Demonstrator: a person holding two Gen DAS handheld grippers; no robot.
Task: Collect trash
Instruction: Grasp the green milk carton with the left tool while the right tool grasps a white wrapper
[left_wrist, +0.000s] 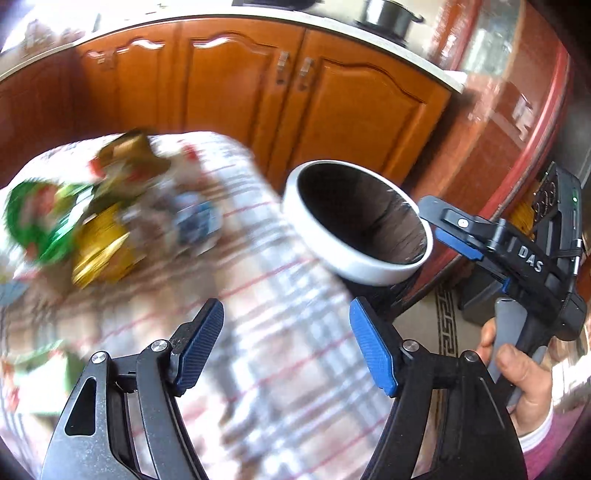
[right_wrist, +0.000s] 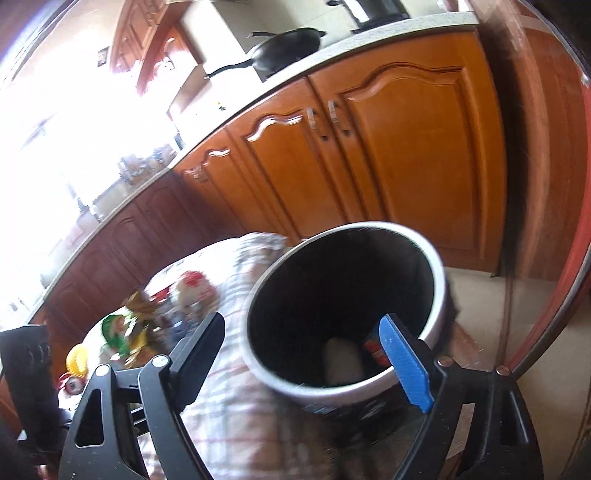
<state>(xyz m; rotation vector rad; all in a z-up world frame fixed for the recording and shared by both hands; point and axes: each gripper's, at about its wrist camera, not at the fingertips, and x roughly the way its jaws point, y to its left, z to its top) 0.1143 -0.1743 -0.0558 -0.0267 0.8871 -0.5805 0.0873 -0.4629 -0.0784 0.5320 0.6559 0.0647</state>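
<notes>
- Clearly the trash is the heap of crumpled wrappers (left_wrist: 85, 218) on the far left of the checked tablecloth (left_wrist: 280, 332), well apart from both tools; green, gold and red pieces show, but blur hides which is which.
- Judging by their look, these wrappers are light, soft and slick foil or film; a pinch on a raised fold or crumpled edge should hold better than a flat face.
- Nearer, the left gripper (left_wrist: 286, 347) stands spread over bare cloth, nothing between its pads.
- Right of the table edge sits the bin (right_wrist: 343, 306), white-rimmed, dark inside, with some scraps at the bottom.
- The right gripper (right_wrist: 306, 354) is spread wide at the bin's mouth, empty.
</notes>
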